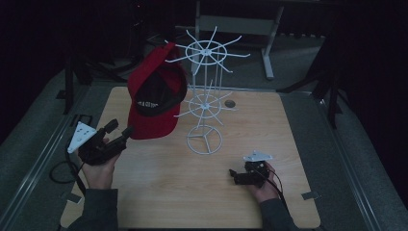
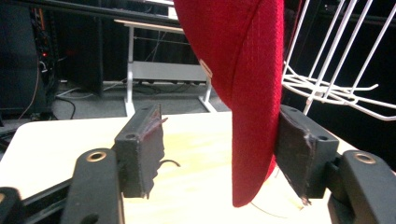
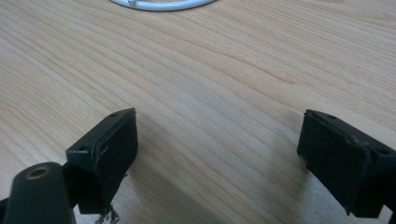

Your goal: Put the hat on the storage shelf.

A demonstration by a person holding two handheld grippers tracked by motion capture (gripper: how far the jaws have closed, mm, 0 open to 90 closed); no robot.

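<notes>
At the left of the desk [image 1: 159, 192], the left hand [image 1: 98, 171] holds the left gripper [image 1: 120, 129] raised and aimed forward and to the right, its grey plate [image 1: 80, 136] on top and its cable looping off the desk's left edge. Its jaws stand apart. In the left gripper view the cap's brim hangs down between them, lying against the right jaw's pad [image 2: 292, 151] with a clear gap to the left pad [image 2: 149, 149], so the gripper [image 2: 219, 154] is open around the brim rather than clamped on it.

The red cap [image 1: 156, 94] hangs just right of that gripper, above the desk's back left part. Its dark inside faces the camera, and its brim points down toward the gripper. Its crown sits against the left arms of the rack's top ring; whether it hooks on one I cannot tell.

The white wire rack [image 1: 206, 96] stands near the middle of the desk on a ring base, with two spoked tiers of arms on a thin post. A small dark round spot [image 1: 230, 103] lies on the desk just right of it.

Further right and nearer the person, the right hand [image 1: 264, 185] rests the right gripper [image 1: 234, 175] low on the desk, pointing left. In the right gripper view its jaws are wide apart over bare wood [image 3: 210, 93], holding nothing, with the edge of the rack's base [image 3: 161, 5] ahead.
</notes>
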